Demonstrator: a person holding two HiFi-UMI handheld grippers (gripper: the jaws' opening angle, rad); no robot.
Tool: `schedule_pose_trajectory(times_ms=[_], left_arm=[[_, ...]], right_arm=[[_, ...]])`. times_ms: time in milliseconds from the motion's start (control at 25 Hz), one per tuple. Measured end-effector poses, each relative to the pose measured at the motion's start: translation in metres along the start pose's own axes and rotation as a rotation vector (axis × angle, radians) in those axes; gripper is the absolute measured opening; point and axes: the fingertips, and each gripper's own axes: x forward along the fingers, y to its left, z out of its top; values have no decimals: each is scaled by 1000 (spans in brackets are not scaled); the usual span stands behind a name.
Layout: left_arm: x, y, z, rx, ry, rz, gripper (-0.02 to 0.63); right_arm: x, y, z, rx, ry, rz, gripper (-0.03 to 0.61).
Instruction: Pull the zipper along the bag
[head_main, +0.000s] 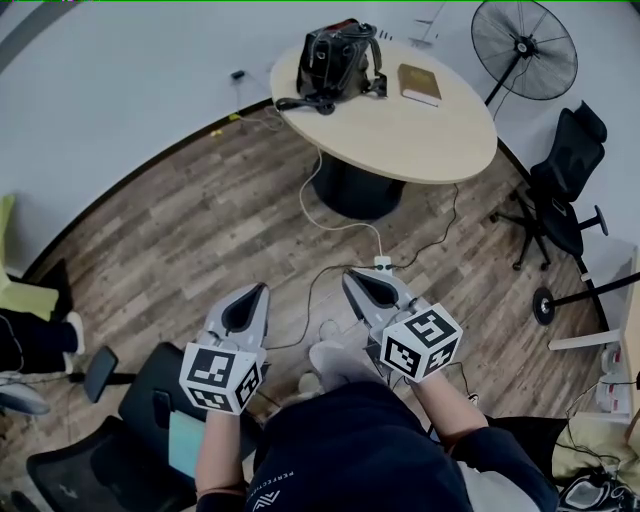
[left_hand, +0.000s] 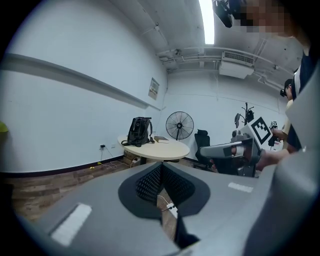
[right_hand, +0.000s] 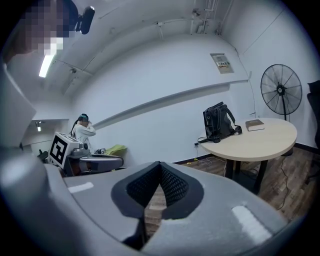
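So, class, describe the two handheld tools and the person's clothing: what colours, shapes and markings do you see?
The left tool and right tool match. Each has a pale grey plastic shell that tapers to a point around a black teardrop-shaped inset. Each carries a white cube with black square markers at the hand end. The black ridged pads line the jaws. The person wears a dark navy top.

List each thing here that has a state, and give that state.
left gripper, fingers shut, empty
right gripper, fingers shut, empty
bag, upright on the round table, untouched; zipper too small to read
book, closed, lying flat on the table
fan, standing; spinning or not, cannot tell
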Motion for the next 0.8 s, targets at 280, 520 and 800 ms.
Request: schedule_pose_trajectory(times_ms=[280,520,800], left_arm=[[58,36,23,9,-21,7,17],[121,69,46,2,0,9,18],[200,101,72,1,-4,2,19]], right_arm=[[55,-49,32,-43,-18,14,5],[111,-99,68,-44,-23,74,5],[163,-167,101,-95,-4,86,5]])
